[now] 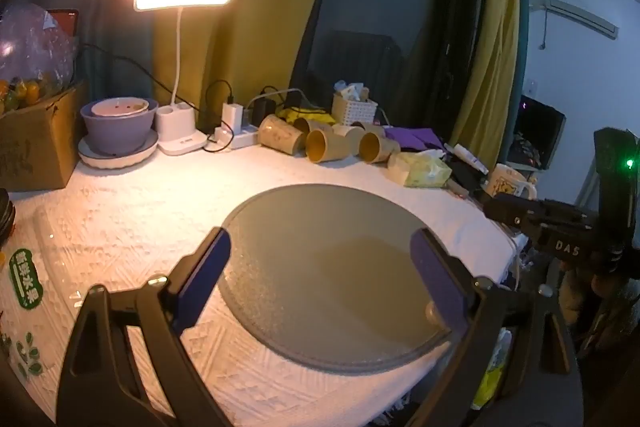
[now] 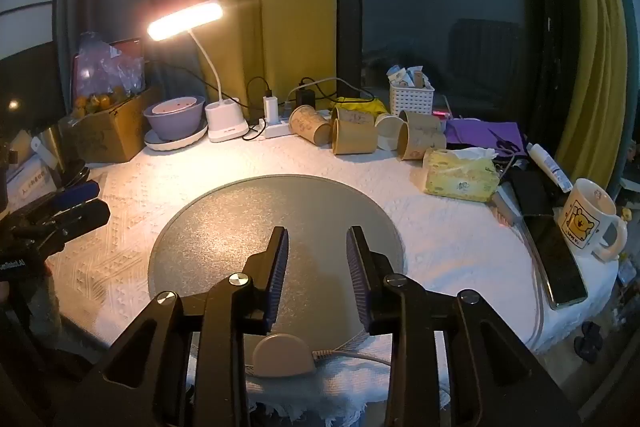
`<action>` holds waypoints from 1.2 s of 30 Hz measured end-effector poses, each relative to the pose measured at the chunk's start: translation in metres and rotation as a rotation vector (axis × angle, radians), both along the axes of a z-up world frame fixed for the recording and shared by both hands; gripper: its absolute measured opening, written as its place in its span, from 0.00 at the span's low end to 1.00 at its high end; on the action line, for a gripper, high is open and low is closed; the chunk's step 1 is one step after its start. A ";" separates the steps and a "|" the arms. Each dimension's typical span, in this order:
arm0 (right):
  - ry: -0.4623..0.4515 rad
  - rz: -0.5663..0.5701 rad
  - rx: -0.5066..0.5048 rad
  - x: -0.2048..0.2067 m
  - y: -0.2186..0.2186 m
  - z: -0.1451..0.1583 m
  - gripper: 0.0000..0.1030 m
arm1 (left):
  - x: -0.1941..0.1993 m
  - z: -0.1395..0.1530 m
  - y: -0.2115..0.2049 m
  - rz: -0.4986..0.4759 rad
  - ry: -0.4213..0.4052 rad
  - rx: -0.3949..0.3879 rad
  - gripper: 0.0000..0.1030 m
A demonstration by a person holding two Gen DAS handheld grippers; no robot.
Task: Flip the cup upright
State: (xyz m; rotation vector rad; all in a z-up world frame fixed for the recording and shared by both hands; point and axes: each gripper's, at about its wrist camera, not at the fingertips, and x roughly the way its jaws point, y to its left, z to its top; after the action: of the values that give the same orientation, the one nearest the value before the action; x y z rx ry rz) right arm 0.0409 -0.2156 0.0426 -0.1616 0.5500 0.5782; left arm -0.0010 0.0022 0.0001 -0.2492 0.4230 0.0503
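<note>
The left hand-held gripper (image 1: 320,255) hovers with its blue-padded fingers spread wide and empty over a round grey mat (image 1: 304,247) with a fine pebbled surface. The right hand-held gripper (image 2: 318,247) also stands apart, more narrowly, holding nothing above the same mat (image 2: 224,227), whose whole face is bare. The mat lies on a white embossed cloth (image 2: 120,207) covering the counter, its near edge close to the counter's front edge. Well beyond the mat's far rim, several tan paper cups (image 2: 354,137) lie on their sides in a cluster beside a white power strip (image 2: 276,129). A soft yellow tissue pack (image 2: 460,179) sits right of them; a glossy cartoon-bear ceramic mug (image 2: 588,219) stands upright near the right edge beside a dark phone (image 2: 560,263). A lit desk lamp (image 2: 186,19) stands at the back.
</note>
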 end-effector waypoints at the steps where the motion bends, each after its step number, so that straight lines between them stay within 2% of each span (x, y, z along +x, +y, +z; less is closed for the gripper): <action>1: 0.003 0.000 0.004 0.000 0.000 0.000 0.32 | -0.002 0.001 0.000 -0.001 -0.008 0.002 0.90; 36: -0.005 0.000 0.005 0.000 -0.003 -0.001 0.35 | 0.004 0.006 0.002 -0.008 -0.013 -0.007 0.90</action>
State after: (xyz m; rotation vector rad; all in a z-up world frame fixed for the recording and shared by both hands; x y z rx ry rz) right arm 0.0409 -0.2181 0.0414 -0.1584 0.5439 0.5788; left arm 0.0033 0.0044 0.0061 -0.2549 0.4114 0.0395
